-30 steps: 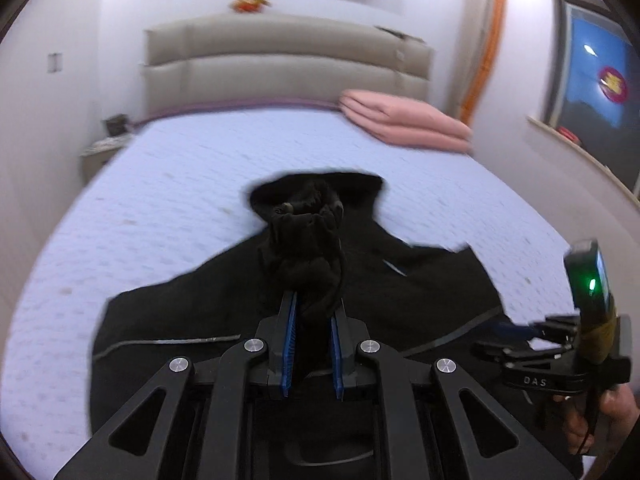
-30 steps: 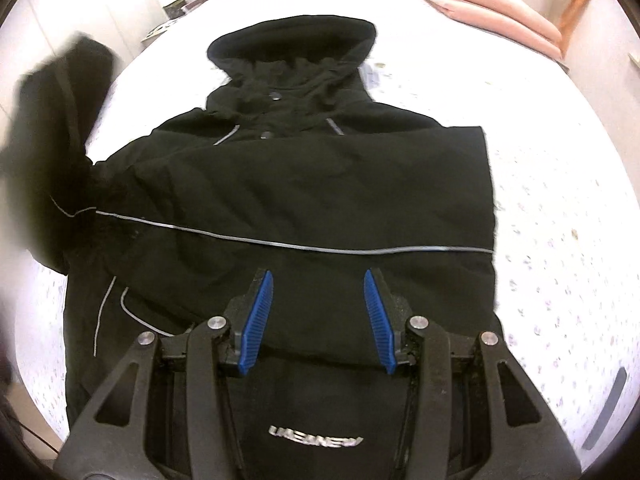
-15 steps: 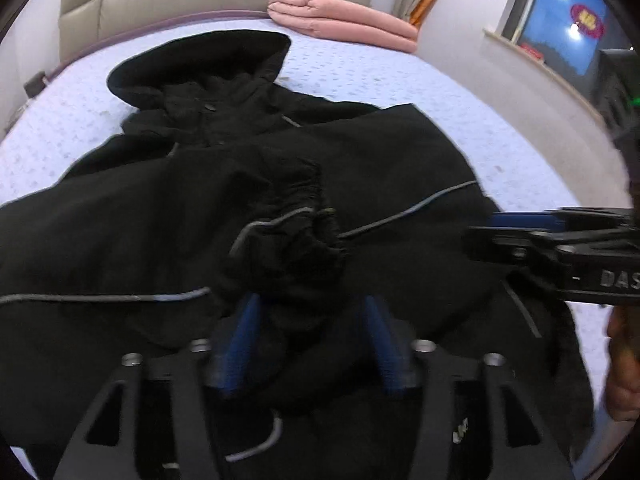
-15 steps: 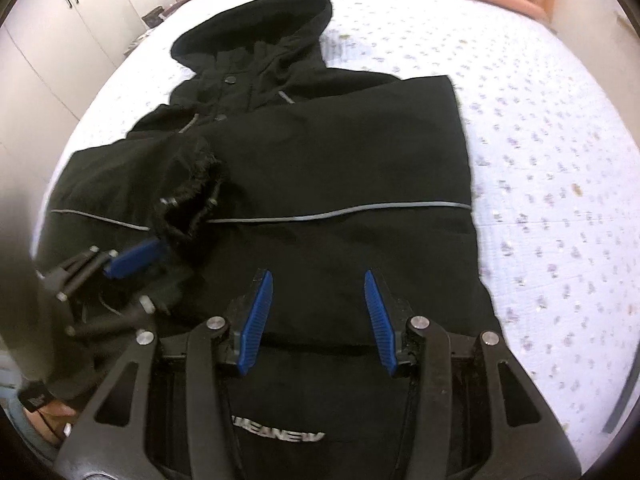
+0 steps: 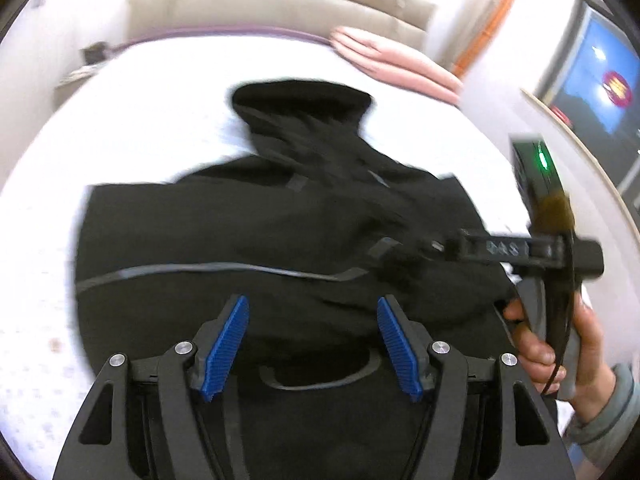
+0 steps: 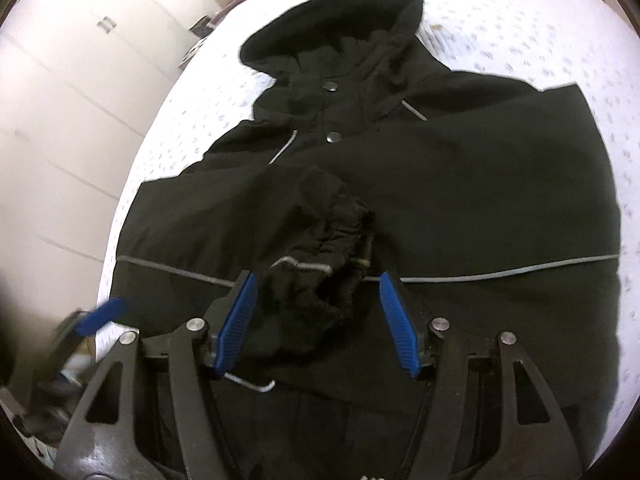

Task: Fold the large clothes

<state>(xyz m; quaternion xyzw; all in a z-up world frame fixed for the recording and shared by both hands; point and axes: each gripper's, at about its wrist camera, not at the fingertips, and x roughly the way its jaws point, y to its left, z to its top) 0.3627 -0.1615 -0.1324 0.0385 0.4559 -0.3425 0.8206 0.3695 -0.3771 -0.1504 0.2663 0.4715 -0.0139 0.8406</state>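
Observation:
A black hooded jacket [image 5: 256,240] with a thin grey stripe lies flat on the bed, hood toward the headboard. It also shows in the right wrist view [image 6: 460,200]. Its left sleeve is folded across the front, and the bunched cuff [image 6: 332,256] rests on the chest. My left gripper [image 5: 312,336] is open and empty above the jacket's lower part. My right gripper [image 6: 318,312] is open, its blue pads either side of the cuff and apart from it. The right gripper also shows in the left wrist view [image 5: 520,248], held by a hand.
The white patterned bed sheet [image 6: 540,28] surrounds the jacket. A folded pink blanket [image 5: 396,64] lies near the beige headboard [image 5: 280,4]. White wardrobe doors [image 6: 80,80] stand to the left. A window ledge [image 5: 580,152] runs along the right.
My left gripper opened, let go of the sleeve cuff on the jacket's chest and pulled back. My right gripper moved forward over the cuff.

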